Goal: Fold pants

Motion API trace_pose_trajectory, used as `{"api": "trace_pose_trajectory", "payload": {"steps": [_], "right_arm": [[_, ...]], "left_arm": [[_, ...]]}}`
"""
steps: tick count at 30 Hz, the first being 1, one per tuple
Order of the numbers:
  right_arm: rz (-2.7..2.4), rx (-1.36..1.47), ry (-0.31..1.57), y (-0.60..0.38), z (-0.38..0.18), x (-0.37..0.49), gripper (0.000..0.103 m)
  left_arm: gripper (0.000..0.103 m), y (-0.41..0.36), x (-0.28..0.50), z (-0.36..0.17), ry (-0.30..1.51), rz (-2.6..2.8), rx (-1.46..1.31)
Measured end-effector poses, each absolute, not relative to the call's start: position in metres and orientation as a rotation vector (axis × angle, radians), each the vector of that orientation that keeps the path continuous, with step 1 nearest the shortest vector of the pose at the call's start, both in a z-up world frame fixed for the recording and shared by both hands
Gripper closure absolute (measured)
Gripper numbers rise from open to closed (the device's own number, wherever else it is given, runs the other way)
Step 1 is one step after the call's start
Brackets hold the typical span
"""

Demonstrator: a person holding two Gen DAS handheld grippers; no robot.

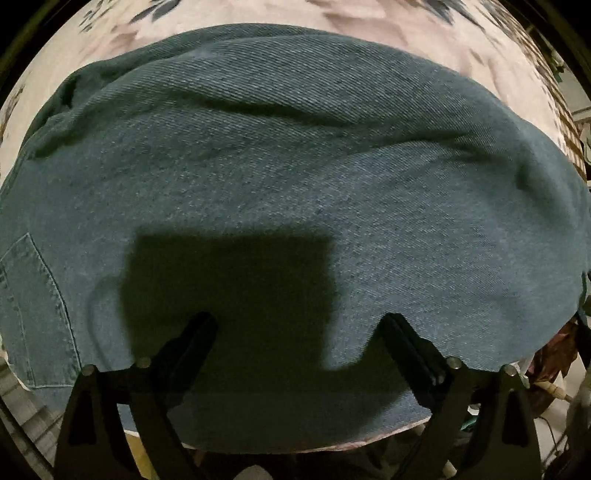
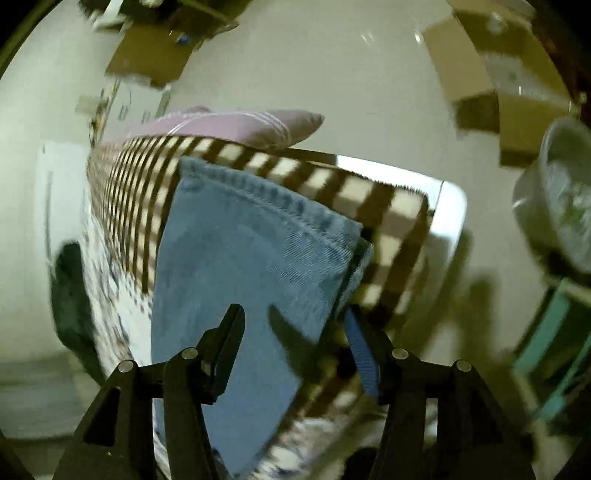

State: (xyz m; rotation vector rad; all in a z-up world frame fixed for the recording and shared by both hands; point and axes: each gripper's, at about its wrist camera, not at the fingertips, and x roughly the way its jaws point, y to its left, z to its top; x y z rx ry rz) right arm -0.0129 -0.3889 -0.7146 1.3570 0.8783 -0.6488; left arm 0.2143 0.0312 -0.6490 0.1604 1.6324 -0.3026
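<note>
While I look through the left wrist view, the left tongs (image 1: 295, 332) hang released, jaws spread wide, directly over the broad blue-green denim pants (image 1: 295, 166). The cloth fills everything from nine o'clock round to three o'clock and runs under the tongs at six o'clock, so nothing is gripped. A stitched back pocket (image 1: 33, 314) shows at eight o'clock, which tells me this is the seat end; the long axis seems to run across my view, nine to three. Beyond the far edge at twelve o'clock lies the pale floral bedsheet (image 1: 277, 14). My judgement: this hand is over the body of the garment, not an edge, so it would have to travel to three o'clock or six o'clock to find a border.

Through the right wrist view, blurred by motion, the right tongs (image 2: 299, 328) are also parted and hold nothing. A lighter blue denim trouser leg (image 2: 251, 258) stretches away from six o'clock toward twelve o'clock, its stitched hem (image 2: 266, 195) at the far end, over the brown-and-cream checked blanket (image 2: 388, 214). One finger sits over the cloth, the other just past its three o'clock side. I judge the right hand nearer the hem, best placed to begin the fold.
</note>
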Motion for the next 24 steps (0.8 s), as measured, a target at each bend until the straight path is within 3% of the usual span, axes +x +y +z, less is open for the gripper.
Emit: {"api": "trace_pose_trajectory", "payload": {"steps": [2, 3, 6, 12, 14, 16, 18, 23, 24], "right_arm": [[-0.676, 1.377, 0.794, -0.39, -0.723, -0.015, 0.062], [-0.701, 1.369, 0.772, -0.391, -0.723, -0.016, 0.091], [-0.736, 1.339, 0.747, -0.388, -0.719, -0.013, 0.094], [-0.705, 1.369, 0.728, -0.389, -0.73, -0.015, 0.09], [-0.645, 1.386, 0.716, -0.393, -0.732, -0.014, 0.076], [-0.558, 1.435, 0.652, -0.397, -0.738, -0.016, 0.05], [-0.517, 1.463, 0.618, -0.4, -0.741, -0.013, 0.041], [-0.492, 1.43, 0.566, -0.4, -0.743, 0.015, 0.043], [-0.491, 1.427, 0.558, -0.4, -0.745, 0.02, 0.057]], "left_arm": [[0.005, 0.028, 0.217, -0.656, 1.632, -0.308, 0.164], [0.005, 0.031, 0.217, -0.656, 1.633, -0.312, 0.164], [0.005, 0.027, 0.222, -0.664, 1.639, -0.315, 0.17], [0.004, 0.041, 0.211, -0.653, 1.645, -0.313, 0.149], [0.0, 0.052, 0.212, -0.651, 1.642, -0.317, 0.141], [0.0, 0.053, 0.212, -0.657, 1.634, -0.311, 0.15], [0.0, 0.044, 0.213, -0.656, 1.624, -0.295, 0.147], [0.0, 0.046, 0.222, -0.659, 1.6, -0.243, 0.095], [0.0, 0.05, 0.226, -0.659, 1.595, -0.236, 0.091]]}}
